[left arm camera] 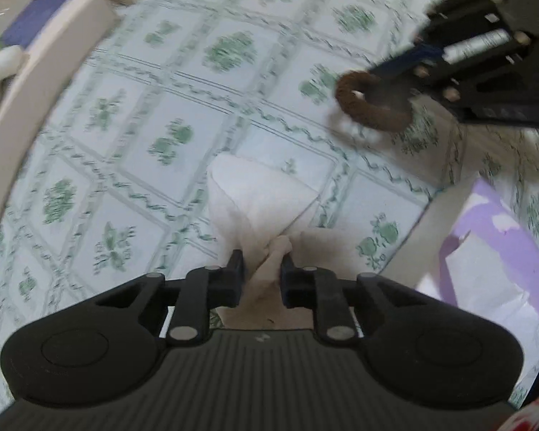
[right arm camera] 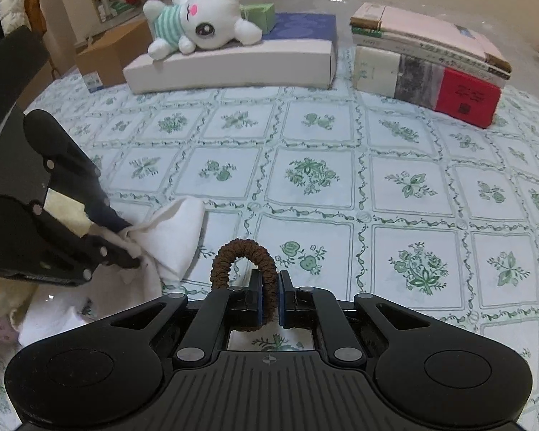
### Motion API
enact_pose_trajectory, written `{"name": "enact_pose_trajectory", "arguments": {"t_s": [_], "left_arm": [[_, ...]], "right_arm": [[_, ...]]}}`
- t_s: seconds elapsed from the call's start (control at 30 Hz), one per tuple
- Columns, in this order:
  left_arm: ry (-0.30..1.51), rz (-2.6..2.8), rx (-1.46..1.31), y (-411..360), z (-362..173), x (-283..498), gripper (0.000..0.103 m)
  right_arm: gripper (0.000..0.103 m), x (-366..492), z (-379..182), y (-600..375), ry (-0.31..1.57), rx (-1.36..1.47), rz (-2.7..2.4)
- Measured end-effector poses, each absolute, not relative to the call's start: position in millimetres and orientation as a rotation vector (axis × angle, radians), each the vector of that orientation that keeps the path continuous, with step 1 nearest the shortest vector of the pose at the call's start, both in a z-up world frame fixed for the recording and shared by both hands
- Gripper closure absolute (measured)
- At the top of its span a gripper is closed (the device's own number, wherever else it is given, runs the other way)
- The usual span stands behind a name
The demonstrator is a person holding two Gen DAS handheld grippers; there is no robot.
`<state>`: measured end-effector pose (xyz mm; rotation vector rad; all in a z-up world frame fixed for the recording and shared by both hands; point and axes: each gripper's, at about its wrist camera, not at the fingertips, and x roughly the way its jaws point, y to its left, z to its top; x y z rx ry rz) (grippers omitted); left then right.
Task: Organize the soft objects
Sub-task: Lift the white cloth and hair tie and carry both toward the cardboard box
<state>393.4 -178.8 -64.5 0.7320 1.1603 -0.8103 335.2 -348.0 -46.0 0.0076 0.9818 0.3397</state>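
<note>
white cloth (left arm camera: 258,197) pinched, left hand-held gripper (left arm camera: 261,258) | scrunchie (right arm camera: 242,255) apparently clamped, right

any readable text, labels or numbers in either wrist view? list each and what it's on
None legible.
Red book: dark marks on its end, too small to read.
Book spines in the stack above it: printed lines, blurred.
Cardboard box: small blue-white sticker, unreadable.
Right gripper body, left wrist view: label smeared by motion blur.
</note>
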Motion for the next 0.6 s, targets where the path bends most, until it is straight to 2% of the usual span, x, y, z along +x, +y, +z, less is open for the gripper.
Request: {"name": "enact_pose_trajectory", "arguments": {"t_s": [0.4, 0.6], "left_arm": [[0.975, -0.69, 0.376, -143.6, 64.2, 345.1, 0.086], [0.925, -0.656, 0.262, -112.7, 93.1, 275.0, 0.086]], "right_arm": [[0.095, 274.6, 38.2, -338.4, 0.833, 0.072, 0.317], [0.095, 216.7, 72.7, -314.4, 0.766, 0.082, 0.363]]}}
